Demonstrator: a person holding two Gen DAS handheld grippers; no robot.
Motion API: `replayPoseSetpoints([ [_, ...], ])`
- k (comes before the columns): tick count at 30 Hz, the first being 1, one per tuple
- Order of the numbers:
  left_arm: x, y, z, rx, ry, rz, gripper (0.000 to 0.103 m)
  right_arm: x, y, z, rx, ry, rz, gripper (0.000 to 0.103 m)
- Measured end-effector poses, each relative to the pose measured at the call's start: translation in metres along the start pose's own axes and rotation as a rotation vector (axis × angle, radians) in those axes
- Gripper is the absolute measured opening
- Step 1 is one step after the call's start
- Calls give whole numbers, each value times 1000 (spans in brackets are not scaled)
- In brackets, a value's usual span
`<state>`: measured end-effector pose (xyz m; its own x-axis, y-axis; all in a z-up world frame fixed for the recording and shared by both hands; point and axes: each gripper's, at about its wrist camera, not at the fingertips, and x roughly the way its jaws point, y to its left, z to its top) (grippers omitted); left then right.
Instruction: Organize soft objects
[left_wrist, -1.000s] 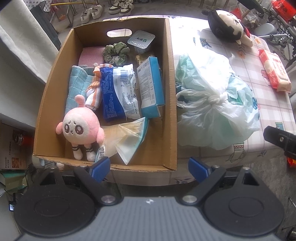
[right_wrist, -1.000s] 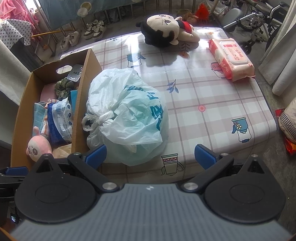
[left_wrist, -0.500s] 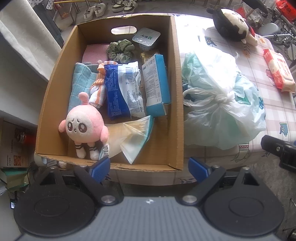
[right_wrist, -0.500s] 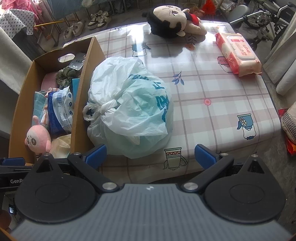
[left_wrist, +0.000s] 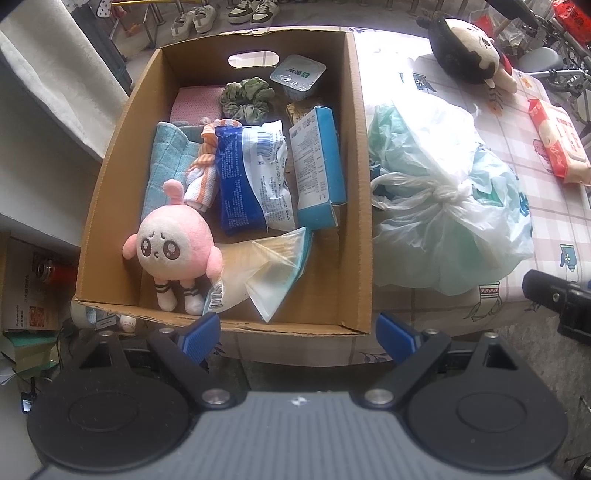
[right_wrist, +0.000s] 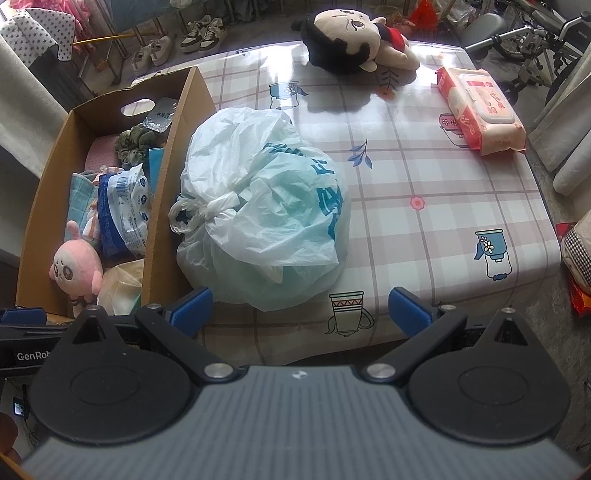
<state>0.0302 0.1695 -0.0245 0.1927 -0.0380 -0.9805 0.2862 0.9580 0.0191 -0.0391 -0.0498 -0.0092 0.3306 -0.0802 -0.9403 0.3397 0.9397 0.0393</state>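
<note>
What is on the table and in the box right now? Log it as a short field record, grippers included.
box: open cardboard box at the table's left end
in box: pink plush, green scrunchie, blue-and-white packet, blue carton, folded cloths
beside box: tied plastic bag, touching the box wall
far end of table: black-haired plush doll, lying down
right edge of table: wet wipes pack
left gripper: open, empty, short of the box
right gripper: open, empty, near the bag

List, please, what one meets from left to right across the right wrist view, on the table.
Cardboard box → tied plastic bag → black-haired doll → pack of wet wipes.
</note>
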Motion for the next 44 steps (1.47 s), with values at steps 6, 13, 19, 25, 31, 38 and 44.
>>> replayPoseSetpoints([
  [6,0,1,1,0,0,1,92,0,1,0,-2,-1,0,102],
  [13,1,2,2,-5,1,-1,92,2,2,0,-6,4,-1,102],
  [19,1,2,4,-3,2,-2,92,3,2,2,-8,4,-1,102],
  [25,1,2,4,-2,2,-1,92,4,2,2,-7,4,0,102],
  [31,2,3,7,-3,2,-1,92,4,3,2,-8,4,-1,102],
  [38,2,3,6,-3,3,-1,92,4,3,3,-8,4,-1,102],
  [44,2,3,6,-4,2,-1,92,3,3,3,-7,4,-1,102],
])
